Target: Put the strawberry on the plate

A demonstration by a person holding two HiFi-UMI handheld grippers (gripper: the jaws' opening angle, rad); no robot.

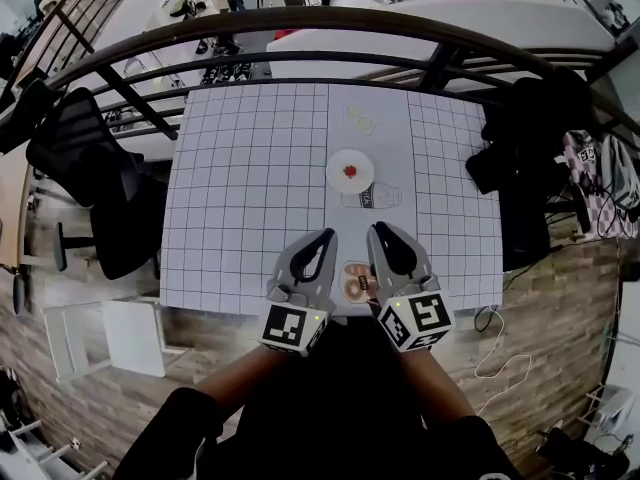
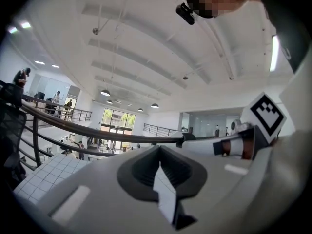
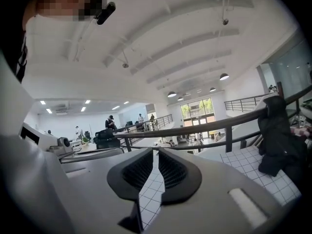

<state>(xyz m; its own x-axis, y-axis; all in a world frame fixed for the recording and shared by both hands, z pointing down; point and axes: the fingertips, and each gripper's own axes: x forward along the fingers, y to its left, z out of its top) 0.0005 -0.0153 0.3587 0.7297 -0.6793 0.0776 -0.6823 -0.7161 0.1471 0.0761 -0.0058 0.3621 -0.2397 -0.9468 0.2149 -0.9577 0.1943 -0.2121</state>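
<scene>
The strawberry (image 1: pixel 350 171) sits in the middle of the plate (image 1: pixel 333 178), a small red spot on white. It is too small from the head view for me to read its long axis. So the task's end state looks already met to me.

Just on my side of the plate a clear cup-like thing (image 1: pixel 368 197) lies on its side, touching the rim or nearly so. Beyond the plate, further up the gridded table (image 1: pixel 240 198), is a pale item (image 1: pixel 360 120) I cannot identify. Well back from the plate, at the table's near edge, is a small dish (image 1: pixel 357 283) with brown pieces in it.

Both tongs are on that near side too, well apart from the plate and pointing roughly level over it. The plate lies straight ahead, about between their two lines, so neither is plainly nearer. The left gripper (image 1: pixel 326 236) has its jaws together at the tips, with nothing in them. The right gripper (image 1: pixel 377 230) has its jaws drawn almost together, a thin slit left between them, and is also empty.

I'd judge no further reach is needed.
</scene>
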